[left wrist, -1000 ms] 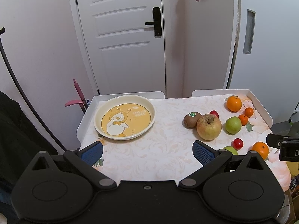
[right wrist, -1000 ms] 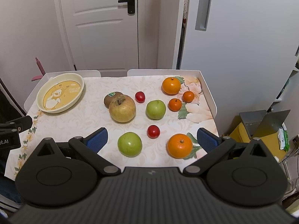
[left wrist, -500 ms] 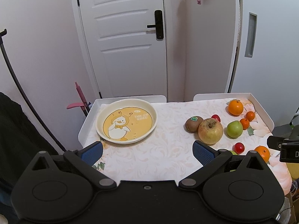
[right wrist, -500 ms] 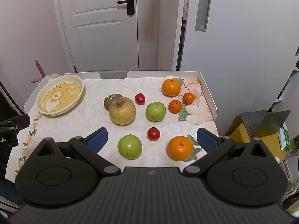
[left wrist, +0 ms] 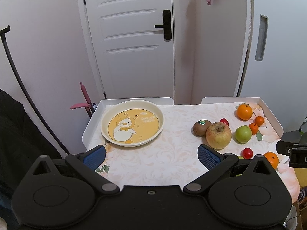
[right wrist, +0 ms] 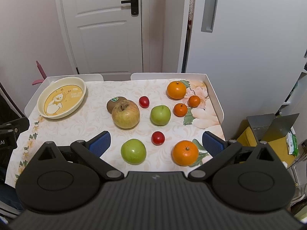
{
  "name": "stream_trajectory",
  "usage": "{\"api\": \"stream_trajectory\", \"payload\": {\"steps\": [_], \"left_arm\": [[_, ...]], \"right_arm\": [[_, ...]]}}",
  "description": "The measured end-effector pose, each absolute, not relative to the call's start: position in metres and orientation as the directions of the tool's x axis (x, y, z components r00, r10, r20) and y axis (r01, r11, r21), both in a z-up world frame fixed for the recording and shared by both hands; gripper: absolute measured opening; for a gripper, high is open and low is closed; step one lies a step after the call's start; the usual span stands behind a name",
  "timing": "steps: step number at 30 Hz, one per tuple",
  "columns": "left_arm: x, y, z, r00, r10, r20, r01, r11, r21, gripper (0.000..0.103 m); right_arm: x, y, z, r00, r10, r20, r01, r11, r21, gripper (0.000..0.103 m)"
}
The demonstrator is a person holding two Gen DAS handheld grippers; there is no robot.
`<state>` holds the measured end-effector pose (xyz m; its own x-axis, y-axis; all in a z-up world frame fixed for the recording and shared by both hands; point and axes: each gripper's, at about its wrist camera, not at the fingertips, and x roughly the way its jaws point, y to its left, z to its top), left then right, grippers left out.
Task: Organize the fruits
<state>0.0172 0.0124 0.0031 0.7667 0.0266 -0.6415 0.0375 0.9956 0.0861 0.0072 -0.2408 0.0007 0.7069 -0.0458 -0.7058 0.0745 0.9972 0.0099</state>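
We are seeing a white panelled door [right wrist: 107,28] with a black handle [right wrist: 132,1] standing shut behind the counter [right wrist: 92,122]. A pink tool [left wrist: 84,103] is leaning at the left, and a yellow box [right wrist: 268,134] is sitting on the floor at the right.

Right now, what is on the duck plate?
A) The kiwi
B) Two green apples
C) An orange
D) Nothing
D: the plate shows only its duck picture, while the kiwi, oranges and green apples all lie on the cloth to its right.
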Motion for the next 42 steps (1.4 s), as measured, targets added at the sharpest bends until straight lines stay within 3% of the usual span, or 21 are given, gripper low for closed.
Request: {"api": "stream_trajectory", "payload": {"steps": [30,42], "left_arm": [[0.025,0.008,0.002,0.749,0.031,-0.662,0.040,0.995,0.092,0.103],[0.038,-0.039,-0.013,0.727,-0.052,-0.685,0.129,0.990,0.062,0.103]], "right_arm": [[0.007,-0.247,-0.007,0.697,-0.039,-0.716,0.079,0.997,0.023,0.103],[0.013,-0.295,-0.029,0.673,-0.005,-0.739,0.070,0.996,0.058,0.103]]}}
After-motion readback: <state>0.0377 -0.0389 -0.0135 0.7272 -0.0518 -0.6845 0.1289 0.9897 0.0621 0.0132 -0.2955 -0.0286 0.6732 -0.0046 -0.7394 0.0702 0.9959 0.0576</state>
